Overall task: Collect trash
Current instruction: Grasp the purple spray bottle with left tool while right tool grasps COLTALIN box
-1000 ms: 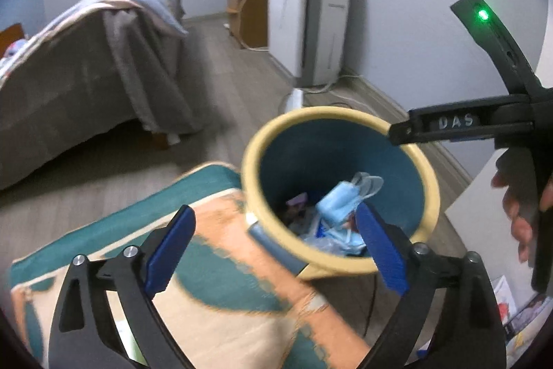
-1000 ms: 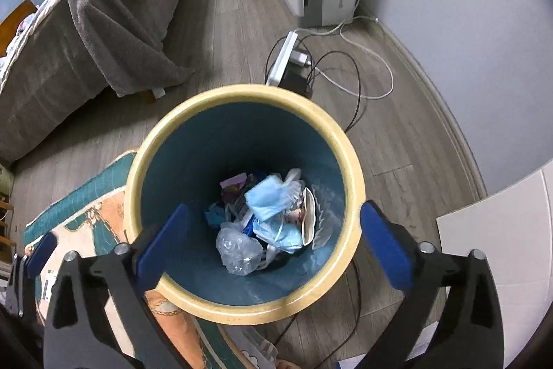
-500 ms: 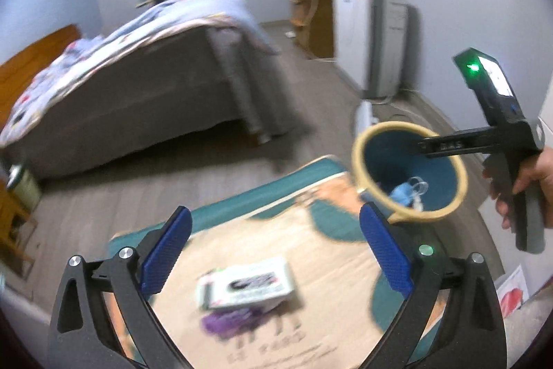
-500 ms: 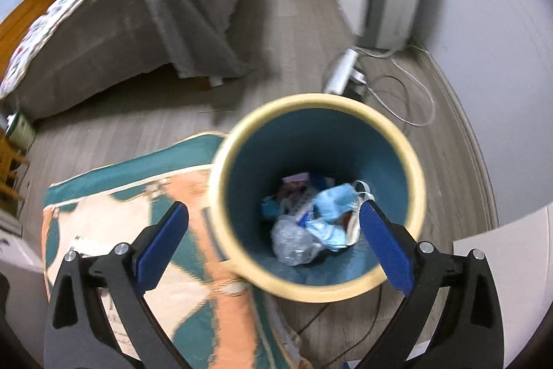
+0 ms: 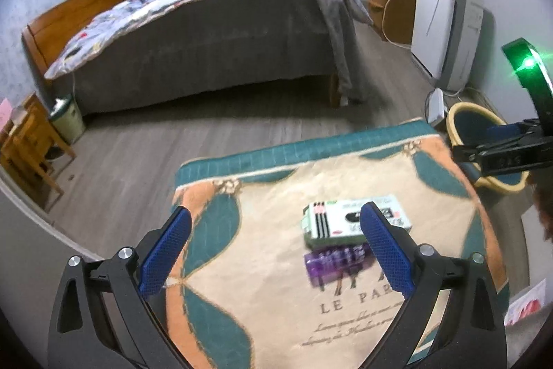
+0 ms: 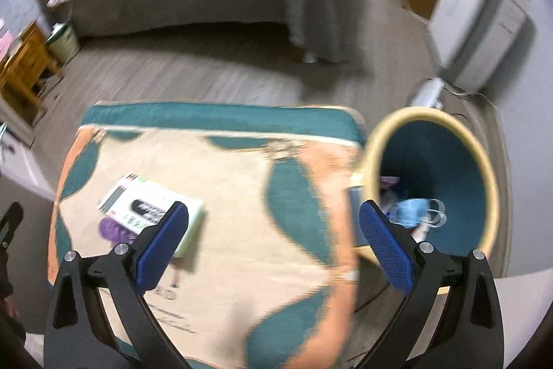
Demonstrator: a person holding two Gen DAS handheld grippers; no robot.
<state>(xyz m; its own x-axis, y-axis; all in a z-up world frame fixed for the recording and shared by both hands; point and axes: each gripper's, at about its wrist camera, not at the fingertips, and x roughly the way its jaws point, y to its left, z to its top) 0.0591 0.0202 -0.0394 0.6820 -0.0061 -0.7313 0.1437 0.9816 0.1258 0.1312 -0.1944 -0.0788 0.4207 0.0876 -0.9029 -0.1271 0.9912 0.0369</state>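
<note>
A white and green box (image 5: 349, 222) lies on the patterned rug (image 5: 262, 282), with a purple wrapper (image 5: 337, 261) just in front of it. Both show in the right wrist view, the box (image 6: 145, 206) and the wrapper (image 6: 110, 229). My left gripper (image 5: 274, 249) is open and empty above the rug, its right finger over the box's right end. The yellow-rimmed blue bin (image 6: 432, 175) stands off the rug's right edge, holding blue masks (image 6: 413, 213) and other trash. My right gripper (image 6: 273, 241) is open and empty, left of the bin, and shows in the left wrist view (image 5: 497, 154).
A bed (image 5: 207, 33) with a grey cover fills the back. A white appliance (image 5: 446, 33) and a power strip (image 5: 435, 102) stand at the right wall beyond the bin. A wooden stand (image 5: 24, 147) and a small green bin (image 5: 67, 123) are at the left.
Both grippers have swung left, away from over the bin toward the rug. The box and the purple wrapper have come into view under the left gripper. Both stayed open.
</note>
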